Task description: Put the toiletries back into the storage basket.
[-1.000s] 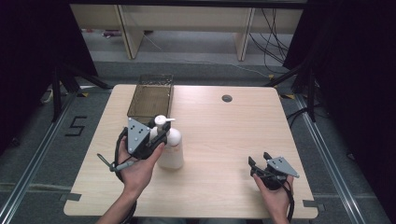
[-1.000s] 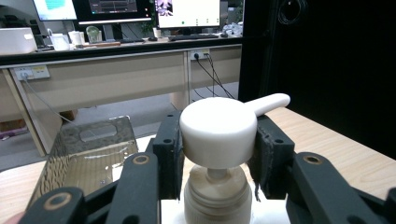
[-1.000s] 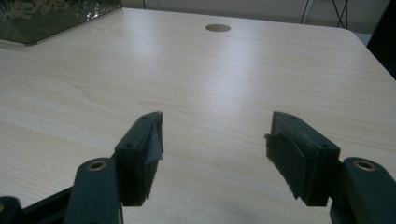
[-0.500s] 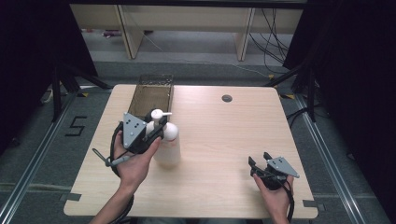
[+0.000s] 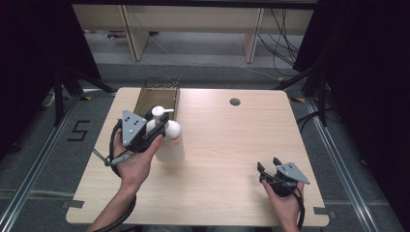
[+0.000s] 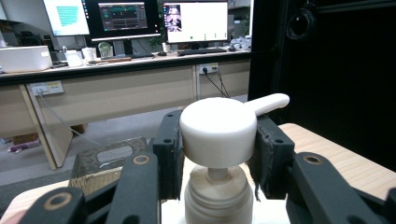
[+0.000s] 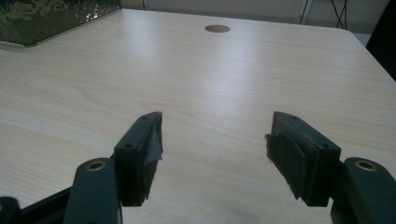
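Nearest us, our right hand-held gripper [image 5: 270,175] rests low at the near right of the counter [image 5: 232,145], its jaws spread wide with nothing between them. Farther in, on the left half, our left hand-held gripper [image 5: 155,131] is clenched on the pump head [image 6: 218,130] of the white bottle [image 5: 170,145]. The bottle stands upright, long axis vertical, its spout [image 6: 268,102] pointing toward the counter's right side. Just beyond it sits the brown bin [image 5: 159,99], at the far left edge.
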Action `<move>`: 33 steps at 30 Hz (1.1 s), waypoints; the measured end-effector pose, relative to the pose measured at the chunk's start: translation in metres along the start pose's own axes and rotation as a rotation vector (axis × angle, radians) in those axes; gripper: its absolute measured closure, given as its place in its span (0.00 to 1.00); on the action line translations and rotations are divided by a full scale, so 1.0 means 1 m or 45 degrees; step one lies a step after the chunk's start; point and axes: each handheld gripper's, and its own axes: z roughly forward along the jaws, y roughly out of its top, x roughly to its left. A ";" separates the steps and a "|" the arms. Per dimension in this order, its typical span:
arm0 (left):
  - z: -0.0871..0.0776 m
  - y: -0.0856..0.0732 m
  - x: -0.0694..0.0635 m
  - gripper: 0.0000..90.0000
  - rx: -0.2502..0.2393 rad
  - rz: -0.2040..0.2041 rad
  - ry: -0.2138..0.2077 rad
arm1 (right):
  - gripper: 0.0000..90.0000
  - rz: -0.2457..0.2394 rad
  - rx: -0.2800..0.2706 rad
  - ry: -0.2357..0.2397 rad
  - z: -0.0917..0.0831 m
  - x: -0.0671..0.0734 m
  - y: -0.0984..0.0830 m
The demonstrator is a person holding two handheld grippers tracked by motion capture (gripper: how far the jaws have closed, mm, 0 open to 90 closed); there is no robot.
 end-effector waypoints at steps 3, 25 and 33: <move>0.000 0.002 0.003 0.66 -0.004 0.004 0.011 | 0.40 -0.009 0.008 -0.007 -0.001 0.000 0.000; 0.005 0.009 0.025 0.66 -0.011 -0.003 0.076 | 0.39 0.045 0.020 0.000 0.000 0.004 0.000; 0.009 0.012 0.032 0.66 -0.012 -0.002 0.094 | 0.39 0.017 0.013 0.004 0.000 0.001 0.000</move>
